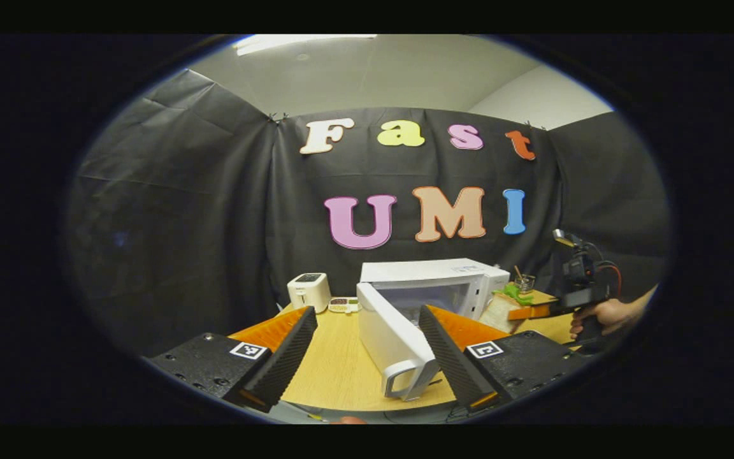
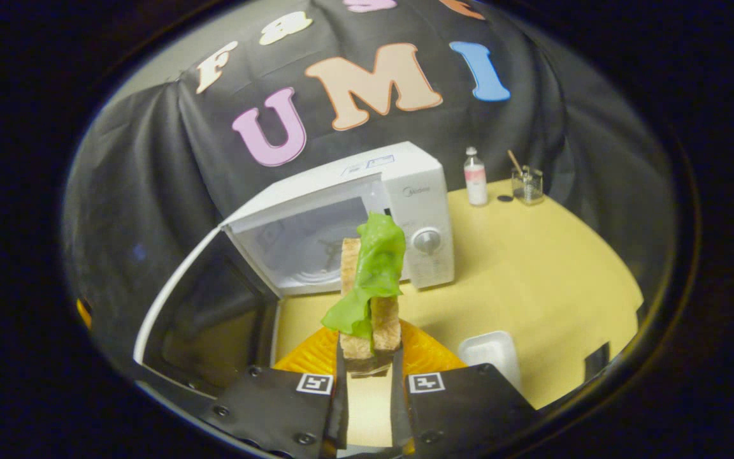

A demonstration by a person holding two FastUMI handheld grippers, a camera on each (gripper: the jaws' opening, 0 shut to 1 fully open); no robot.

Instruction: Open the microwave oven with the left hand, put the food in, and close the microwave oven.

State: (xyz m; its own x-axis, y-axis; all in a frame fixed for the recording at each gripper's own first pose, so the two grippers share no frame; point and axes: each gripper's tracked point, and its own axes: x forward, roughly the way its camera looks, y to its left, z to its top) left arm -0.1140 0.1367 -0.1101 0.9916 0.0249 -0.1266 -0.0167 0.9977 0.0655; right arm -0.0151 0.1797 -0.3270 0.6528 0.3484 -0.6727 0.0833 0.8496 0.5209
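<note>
We see the white Midea microwave (image 2: 367,217) on the wooden table (image 2: 532,280) with its door (image 1: 392,341) swung open, our left gripper (image 1: 367,357) spread wide near the door handle, our right gripper (image 2: 367,370) clamped on the lettuce sandwich (image 2: 370,293) before the cavity.

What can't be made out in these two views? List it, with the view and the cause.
- Microwave floor, right gripper view: the sandwich held in the right gripper covers part of the cavity.
- Microwave door handle, left gripper view: its lower end is cut off by the edge.
- Small jar, left gripper view: too small to tell its contents.
- White tray, right gripper view: partly behind the gripper body.
</note>
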